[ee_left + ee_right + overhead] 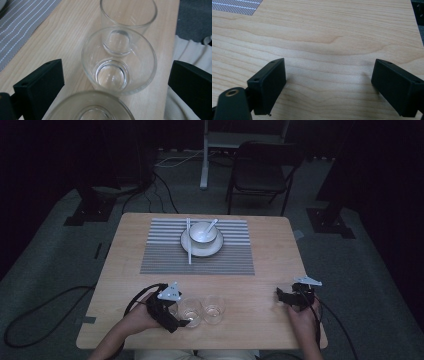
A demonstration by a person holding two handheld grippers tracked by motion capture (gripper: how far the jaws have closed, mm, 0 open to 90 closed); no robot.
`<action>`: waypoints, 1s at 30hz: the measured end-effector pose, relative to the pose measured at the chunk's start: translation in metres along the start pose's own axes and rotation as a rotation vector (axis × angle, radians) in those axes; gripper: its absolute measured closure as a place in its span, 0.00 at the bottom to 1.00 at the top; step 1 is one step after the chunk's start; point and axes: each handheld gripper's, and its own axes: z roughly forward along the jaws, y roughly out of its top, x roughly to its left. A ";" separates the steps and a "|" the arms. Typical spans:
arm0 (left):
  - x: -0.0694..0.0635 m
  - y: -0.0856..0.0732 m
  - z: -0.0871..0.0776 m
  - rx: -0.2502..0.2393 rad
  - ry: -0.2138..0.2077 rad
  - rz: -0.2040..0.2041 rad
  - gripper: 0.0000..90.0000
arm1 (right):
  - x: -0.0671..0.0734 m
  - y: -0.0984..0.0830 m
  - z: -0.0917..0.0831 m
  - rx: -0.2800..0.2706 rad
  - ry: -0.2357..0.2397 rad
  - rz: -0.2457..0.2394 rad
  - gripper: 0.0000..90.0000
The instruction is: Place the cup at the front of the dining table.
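The left tool (117, 82) stands wide around the middle glass (119, 61), at the desk's (260, 285) 6 o'clock edge, with another glass (128, 18) just beyond at 12 o'clock and a third rim (91, 107) nearest the camera. Close squarely on the middle glass's wall, gently, without nudging its neighbours. The right tool (328, 82) rests wide, holding nothing, over bare wood.
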 end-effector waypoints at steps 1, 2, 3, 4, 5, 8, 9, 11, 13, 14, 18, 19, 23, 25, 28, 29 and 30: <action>0.000 0.002 0.002 0.009 0.009 0.005 0.01 | 0.000 0.000 0.000 0.000 0.000 0.001 0.13; -0.001 0.004 0.003 0.017 0.001 0.009 0.01 | 0.000 0.000 0.000 0.000 0.000 0.000 0.13; -0.001 0.005 0.005 0.022 -0.009 0.011 0.01 | 0.000 0.000 0.000 0.000 0.000 0.000 0.13; -0.001 0.007 0.007 0.028 -0.005 0.012 0.01 | 0.000 0.000 0.000 0.000 0.000 0.000 0.13; -0.001 0.009 0.009 0.036 -0.026 0.012 0.01 | 0.000 0.000 0.000 0.000 0.000 0.000 0.13; -0.002 0.012 0.014 0.066 -0.025 0.019 0.01 | 0.000 0.000 0.000 0.000 0.000 0.000 0.13; -0.002 0.013 0.015 0.075 -0.005 0.024 0.01 | 0.000 0.000 0.000 0.000 0.000 0.000 0.13; -0.003 0.014 0.018 0.089 -0.008 0.031 0.01 | 0.000 0.000 0.000 0.000 0.000 0.000 0.13; -0.004 0.015 0.019 0.095 0.000 0.036 0.02 | 0.000 0.000 0.000 0.000 0.000 0.000 0.13; -0.005 0.017 0.021 0.116 0.009 0.046 0.02 | 0.000 0.000 0.000 0.000 0.000 0.000 0.13; -0.004 0.019 0.025 0.149 0.035 0.047 0.04 | 0.000 0.000 0.000 0.000 0.000 0.000 0.13; -0.004 0.019 0.025 0.151 0.032 0.044 0.06 | 0.000 0.000 0.000 0.000 0.000 0.000 0.13; -0.006 0.022 0.027 0.173 0.068 0.060 0.12 | 0.000 0.000 0.000 0.000 0.000 0.001 0.13; -0.007 0.023 0.029 0.189 0.077 0.058 0.13 | 0.000 0.000 0.000 0.000 0.000 0.000 0.13; -0.011 0.026 0.032 0.219 0.093 0.069 0.19 | 0.000 0.000 0.000 0.000 0.000 0.000 0.13; -0.012 0.026 0.032 0.223 0.098 0.066 0.19 | 0.000 0.000 0.000 0.000 0.000 0.000 0.13; -0.012 0.027 0.032 0.234 0.099 0.065 0.19 | 0.000 0.000 0.000 0.000 0.000 0.000 0.13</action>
